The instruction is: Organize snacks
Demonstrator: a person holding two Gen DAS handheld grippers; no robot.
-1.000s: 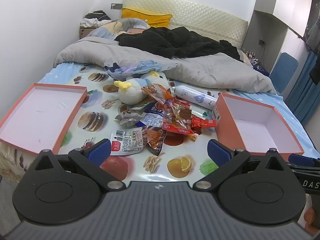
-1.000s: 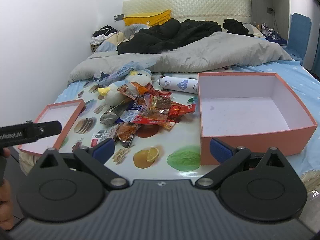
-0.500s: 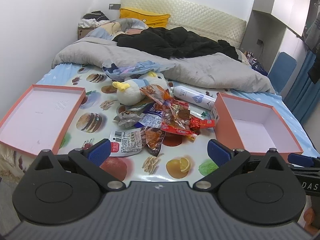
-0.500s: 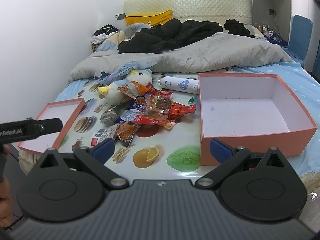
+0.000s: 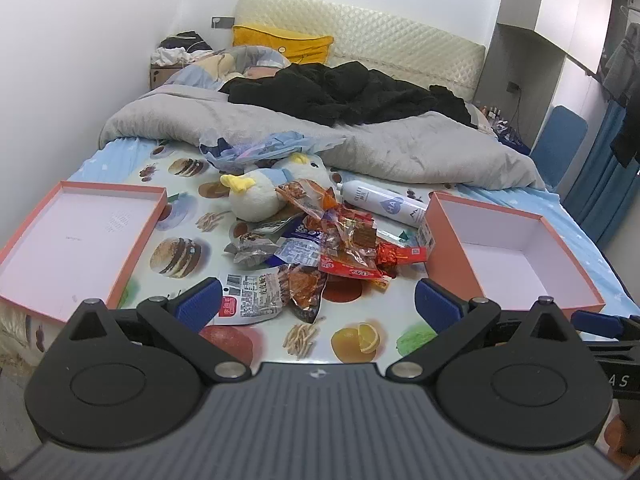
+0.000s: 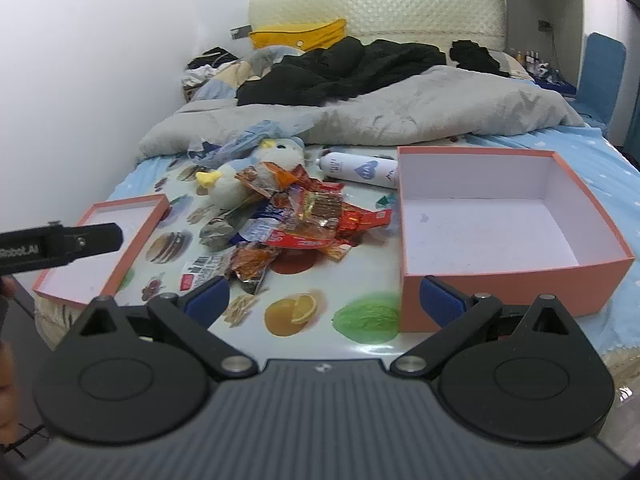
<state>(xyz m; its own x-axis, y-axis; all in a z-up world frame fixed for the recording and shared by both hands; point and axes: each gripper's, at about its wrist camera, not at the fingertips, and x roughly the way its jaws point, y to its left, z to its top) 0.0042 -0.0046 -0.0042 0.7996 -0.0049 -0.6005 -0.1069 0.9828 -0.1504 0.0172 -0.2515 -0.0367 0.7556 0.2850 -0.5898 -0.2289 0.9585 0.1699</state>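
At the foot of the bed I hold both tongs low and level, pointed toward the headboard. My left tongs point(image 5: 316, 300) are spread wide with nothing between the blue pads, hanging above the near edge of the food-print sheet point(image 5: 360, 340). My right tongs point(image 6: 324, 296) are spread just as wide and equally empty, their right pad close in front of the deep orange box point(image 6: 516, 280).

The snack packets point(image 5: 340, 248) lie in a loose heap in the middle of the sheet, between the shallow orange lid point(image 5: 80, 240) on the left and the deep box on the right. A plush duck point(image 5: 260, 196) lies at the heap's far side, touching it, and a white spray can point(image 5: 384, 202) lies on its side just beyond, near the box's far corner.

My left view shows the whole lid and the white barcode packet point(image 5: 252, 294) nearest me, but only a blue pad tip and black arm of the other tongs at the right edge. My right view shows the full white inside of the box, bare, and my left tongs' black body with white lettering crossing in front of the lid, with a bit of my left hand point(image 6: 6, 392) at the frame's edge.
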